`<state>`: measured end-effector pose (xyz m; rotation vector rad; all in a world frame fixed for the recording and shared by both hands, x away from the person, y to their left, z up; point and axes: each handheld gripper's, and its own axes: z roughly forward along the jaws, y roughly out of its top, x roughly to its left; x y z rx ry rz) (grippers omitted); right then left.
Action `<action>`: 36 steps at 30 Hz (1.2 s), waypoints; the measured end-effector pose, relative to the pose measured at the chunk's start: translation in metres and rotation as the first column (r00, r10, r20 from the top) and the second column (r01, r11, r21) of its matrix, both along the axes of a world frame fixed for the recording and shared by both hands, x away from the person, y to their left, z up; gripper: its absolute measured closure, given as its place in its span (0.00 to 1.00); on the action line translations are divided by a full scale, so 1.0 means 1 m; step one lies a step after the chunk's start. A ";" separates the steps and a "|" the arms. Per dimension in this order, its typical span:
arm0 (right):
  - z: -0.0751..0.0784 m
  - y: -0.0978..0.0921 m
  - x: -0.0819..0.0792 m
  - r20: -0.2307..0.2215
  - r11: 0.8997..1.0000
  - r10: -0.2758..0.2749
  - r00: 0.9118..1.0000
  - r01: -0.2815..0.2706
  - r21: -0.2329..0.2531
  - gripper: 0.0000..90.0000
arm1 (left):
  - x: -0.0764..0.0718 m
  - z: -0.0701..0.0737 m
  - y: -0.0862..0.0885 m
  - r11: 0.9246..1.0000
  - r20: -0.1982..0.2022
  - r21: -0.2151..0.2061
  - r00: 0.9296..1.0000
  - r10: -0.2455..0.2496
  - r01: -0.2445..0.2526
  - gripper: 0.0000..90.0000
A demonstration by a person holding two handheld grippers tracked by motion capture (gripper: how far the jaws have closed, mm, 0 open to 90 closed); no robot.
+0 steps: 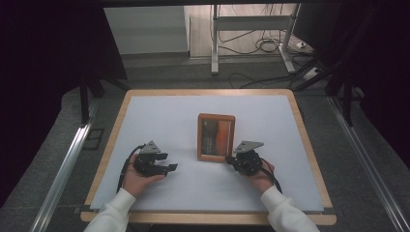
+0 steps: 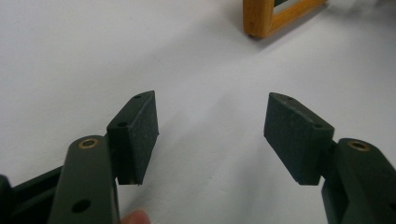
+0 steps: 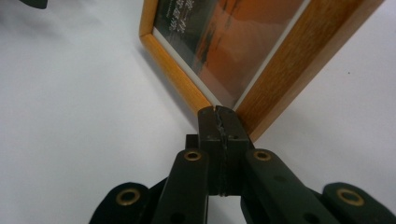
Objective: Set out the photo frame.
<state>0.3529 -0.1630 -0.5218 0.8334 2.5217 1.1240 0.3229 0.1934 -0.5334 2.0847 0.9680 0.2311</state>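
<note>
Just ahead of the right gripper (image 1: 231, 160) lies a wooden picture frame (image 1: 215, 137), flat on the white table surface (image 1: 159, 111), its long axis running away from the person and its short edges near and far. That gripper's closed tips sit at the frame's near right corner (image 3: 223, 106); its jaws are pressed fully together, pad against pad, with nothing between them, and whether the tips actually touch the wood cannot be told. The frame is a plain rectangle of honey-coloured wood with a smooth, flat moulding and mitred corners. Under its glazing is a print in orange and dark tones with pale lettering on the darker side, too small to read.

Off to the left of the frame, well apart from it, the left gripper (image 1: 170, 162) rests low over the table with its jaws spread wide and empty. In the left gripper view its pads (image 2: 142, 135) are flat rectangular blocks of matt black, faintly grainy rubber, bolted to smooth dark arms with brass-ringed holes, and a corner of the frame (image 2: 257, 21) lies beyond them, up and to the right. A fingertip (image 2: 135, 217) shows below the left jaw.
</note>
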 end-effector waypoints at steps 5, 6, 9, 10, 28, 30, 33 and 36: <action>0.000 0.000 0.000 -0.005 1.000 -0.002 1.000 0.002 -0.004 1.00 | 0.000 0.000 0.000 1.000 -0.001 -0.006 1.000 -0.002 0.002 0.39; 0.000 0.000 0.000 -0.005 1.000 -0.002 1.000 0.002 -0.005 1.00 | 0.000 0.001 0.000 1.000 0.000 -0.006 1.000 -0.001 0.001 0.39; 0.000 -0.001 0.000 -0.007 1.000 -0.001 1.000 0.001 -0.004 1.00 | 0.000 0.000 0.000 1.000 0.000 -0.004 1.000 0.002 -0.002 0.39; 0.000 -0.001 0.000 -0.008 1.000 -0.003 1.000 0.002 -0.005 1.00 | 0.001 0.000 0.000 1.000 0.000 -0.004 1.000 0.002 -0.002 0.39; 0.002 -0.009 0.000 0.003 0.999 -0.029 1.000 0.029 0.019 1.00 | 0.000 0.007 -0.001 1.000 0.017 -0.018 1.000 0.016 -0.016 0.39; 0.001 -0.009 0.000 0.001 0.999 -0.032 0.999 0.032 0.023 1.00 | 0.001 0.008 -0.003 1.000 0.017 -0.025 1.000 0.016 -0.015 0.39; 0.001 -0.011 -0.002 0.012 0.999 -0.038 0.999 0.038 0.013 1.00 | 0.003 0.009 -0.005 1.000 0.022 -0.016 1.000 0.006 -0.006 0.39; 0.004 -0.013 -0.006 0.011 0.999 -0.044 0.999 0.044 0.032 1.00 | 0.003 0.009 -0.007 1.000 0.022 -0.017 1.000 0.002 -0.001 0.39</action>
